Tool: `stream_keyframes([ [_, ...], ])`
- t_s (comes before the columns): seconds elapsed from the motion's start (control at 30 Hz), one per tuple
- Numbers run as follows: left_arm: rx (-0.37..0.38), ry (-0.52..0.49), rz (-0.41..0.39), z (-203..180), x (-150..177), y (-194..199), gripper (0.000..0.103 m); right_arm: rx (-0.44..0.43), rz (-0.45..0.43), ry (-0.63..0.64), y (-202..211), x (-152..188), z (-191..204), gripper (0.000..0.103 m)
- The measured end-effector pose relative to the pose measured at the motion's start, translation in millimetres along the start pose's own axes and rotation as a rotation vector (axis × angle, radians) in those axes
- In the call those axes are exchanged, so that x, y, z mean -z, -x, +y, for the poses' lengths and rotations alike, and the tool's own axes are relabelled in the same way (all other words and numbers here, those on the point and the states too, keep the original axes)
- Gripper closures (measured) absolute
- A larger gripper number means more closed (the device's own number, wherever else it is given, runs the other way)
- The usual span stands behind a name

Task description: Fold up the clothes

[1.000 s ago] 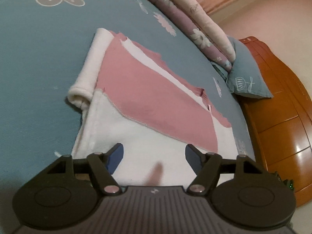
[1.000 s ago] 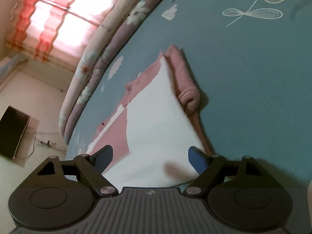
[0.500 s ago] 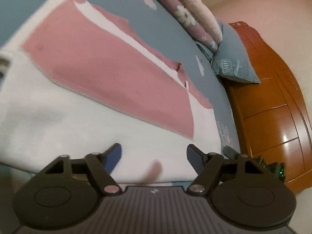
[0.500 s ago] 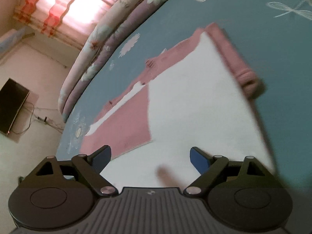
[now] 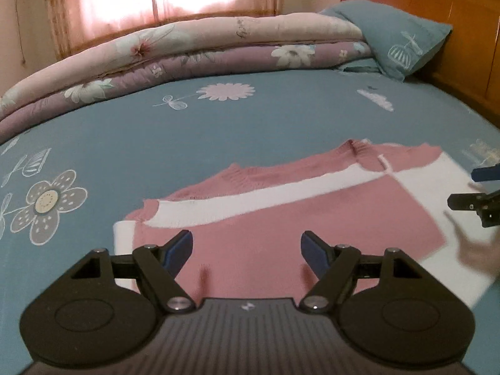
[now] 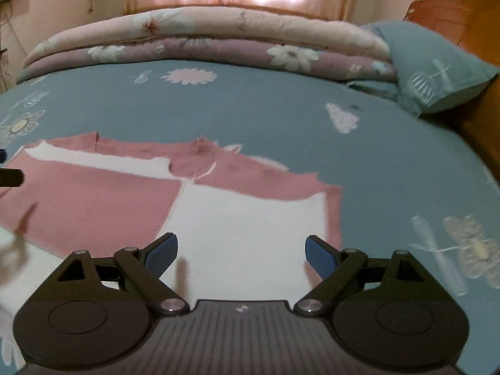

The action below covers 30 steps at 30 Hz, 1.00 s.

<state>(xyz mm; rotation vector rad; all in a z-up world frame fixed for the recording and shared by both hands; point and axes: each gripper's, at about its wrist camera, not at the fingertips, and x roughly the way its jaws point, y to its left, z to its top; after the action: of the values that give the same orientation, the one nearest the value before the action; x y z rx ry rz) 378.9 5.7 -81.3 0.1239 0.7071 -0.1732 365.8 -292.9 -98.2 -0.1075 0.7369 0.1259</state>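
Below, pink and white sweater (image 5: 281, 215) lay flat on the blue floral bedsheet (image 5: 125, 131), left gripper (image 5: 247, 250) fingers spread apart over its pink panel, right gripper (image 6: 242, 248) fingers spread apart over its white panel, folded quilts (image 6: 203, 40) at twelve o'clock, pillow (image 6: 437, 72) at two o'clock.

Sweater (image 5: 281, 218), knitted, pink with white panels: lies flat and partly folded across centre frame, ribbed pink neckline at its far edge, white panel toward the right.
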Motion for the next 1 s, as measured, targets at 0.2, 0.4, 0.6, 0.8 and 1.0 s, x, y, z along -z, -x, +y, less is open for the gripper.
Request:
stream_keyframes([
  [0.2,0.058,0.114,0.032,27,29,-7,0.024,-0.069,-0.009,-0.058,1,21,-16,0.01],
  [0.4,0.048,0.14,0.072,36,35,19,0.025,-0.12,0.042,-0.038,34,36,-16,0.002],
  [0.6,0.034,0.109,0.049,6,58,30,0.017,-0.139,-0.019,-0.125,56,37,9,0.001],
  [0.8,0.02,0.079,0.027,-24,81,41,0.017,-0.103,-0.02,-0.072,40,59,58,0.001],
  [1.0,-0.014,0.057,0.004,-17,97,57,0.016,-0.067,-0.012,0.006,43,69,58,0.0],
])
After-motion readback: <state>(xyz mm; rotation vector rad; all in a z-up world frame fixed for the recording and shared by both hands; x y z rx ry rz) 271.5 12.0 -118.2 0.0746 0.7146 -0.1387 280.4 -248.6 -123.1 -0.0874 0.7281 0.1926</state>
